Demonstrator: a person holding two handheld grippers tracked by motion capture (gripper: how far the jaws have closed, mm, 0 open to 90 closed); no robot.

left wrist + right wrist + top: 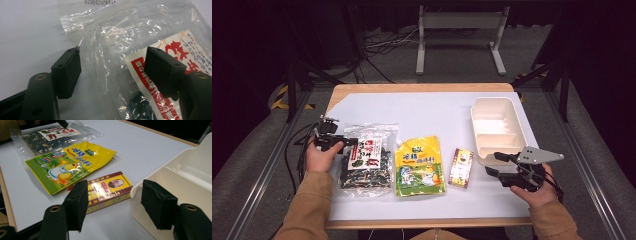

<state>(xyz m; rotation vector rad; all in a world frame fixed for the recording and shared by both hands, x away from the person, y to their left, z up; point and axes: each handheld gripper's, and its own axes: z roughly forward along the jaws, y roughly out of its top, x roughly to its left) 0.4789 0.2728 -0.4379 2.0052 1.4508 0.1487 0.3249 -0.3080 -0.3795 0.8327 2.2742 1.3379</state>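
A clear bag (364, 160) of dark dried pieces with a red-and-white label lies at the table's left. My left gripper (353, 141) reaches in at the bag's upper left corner. In the left gripper view its jaws stand apart with the bag's empty clear plastic (112, 32) between them, and the pads are not pressing on it. A yellow-green pouch (418, 166) lies mid-table, a small red-and-yellow box (461, 167) to its right. My right gripper (493, 163) is open beside the near left corner of the cream tray (497, 125), with nothing in it. The box (107, 188) lies just ahead of its jaws.
A white sheet (432, 110) covers the wooden table, whose front edge (427, 222) runs along the bottom. The cream tray (190, 170) has two compartments and holds nothing. A metal stand (459, 30) and cables sit on the floor beyond the table.
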